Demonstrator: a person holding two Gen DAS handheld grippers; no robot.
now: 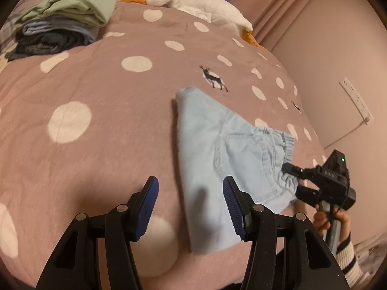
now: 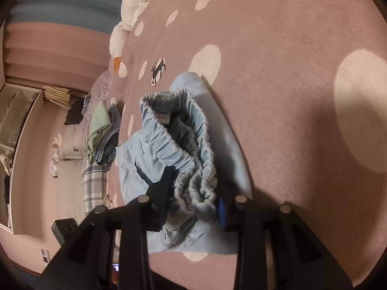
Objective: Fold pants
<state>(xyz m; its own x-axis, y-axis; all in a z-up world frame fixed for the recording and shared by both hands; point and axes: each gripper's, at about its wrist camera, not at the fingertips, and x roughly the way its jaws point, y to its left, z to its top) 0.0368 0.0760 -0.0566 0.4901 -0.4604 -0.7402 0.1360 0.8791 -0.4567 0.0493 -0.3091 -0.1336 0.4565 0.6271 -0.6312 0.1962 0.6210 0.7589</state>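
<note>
The light blue pants (image 1: 217,159) lie folded on the pink polka-dot bedspread (image 1: 96,91), just on the near side of the small black deer print (image 1: 214,78) that marks the cover. Their folded end points toward the deer, while the gathered elastic waistband (image 2: 193,149) lies at the end farthest from it. The right gripper (image 2: 193,193) is clenched on that waistband, the bunched elastic pinched between its two fingers, with a white label showing inside the opening; from the left wrist view this same gripper (image 1: 293,177) reaches in from the side with the person's hand (image 1: 331,220) on its handle below it. The left gripper (image 1: 191,198) is released, its blue-padded fingers (image 1: 147,205) spread wide over the near edge of the pants, one pad over bare bedspread and the other over the fabric; whether that pad touches the cloth cannot be told. Well beyond the deer, toward the far left of the bed, sits a stack of folded clothes (image 1: 63,26) with a pale green piece on top. A white plush toy (image 1: 193,2) with orange parts lies along the far edge of the bed behind the deer.
</note>
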